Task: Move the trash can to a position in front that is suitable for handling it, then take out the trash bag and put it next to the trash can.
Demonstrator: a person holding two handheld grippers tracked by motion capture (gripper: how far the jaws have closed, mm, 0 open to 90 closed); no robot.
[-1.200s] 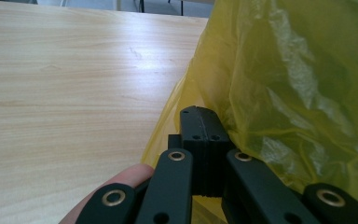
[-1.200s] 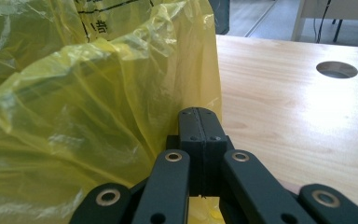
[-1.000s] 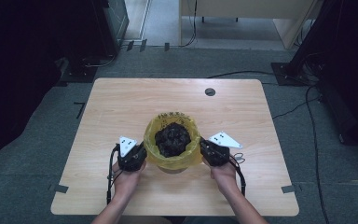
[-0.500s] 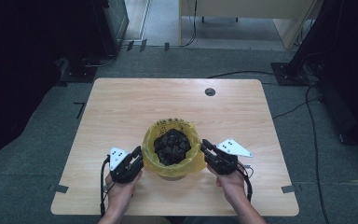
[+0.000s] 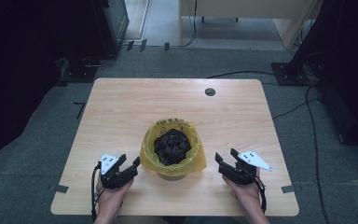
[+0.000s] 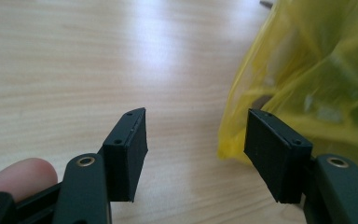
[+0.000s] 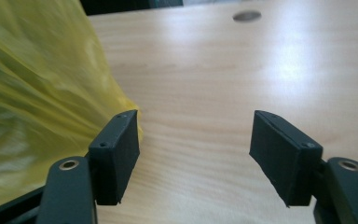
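From above, the yellow bag [image 5: 173, 149] stands upright on the worktop [image 5: 121, 112], mouth up, showing dark contents [image 5: 171, 146]; my left hand-held gripper [image 5: 129, 167] and right hand-held gripper [image 5: 227, 157] flank it, both gaping and empty.

Dark print on yellow bag [image 5: 173, 125] rim, too small to read.

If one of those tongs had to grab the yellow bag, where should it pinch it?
Probably the loose rim of the yellow bag, where the thin film folds outward over the container. The left tongs and right tongs, both open, sit level beside it, so come in sideways and pinch the edge facing each.
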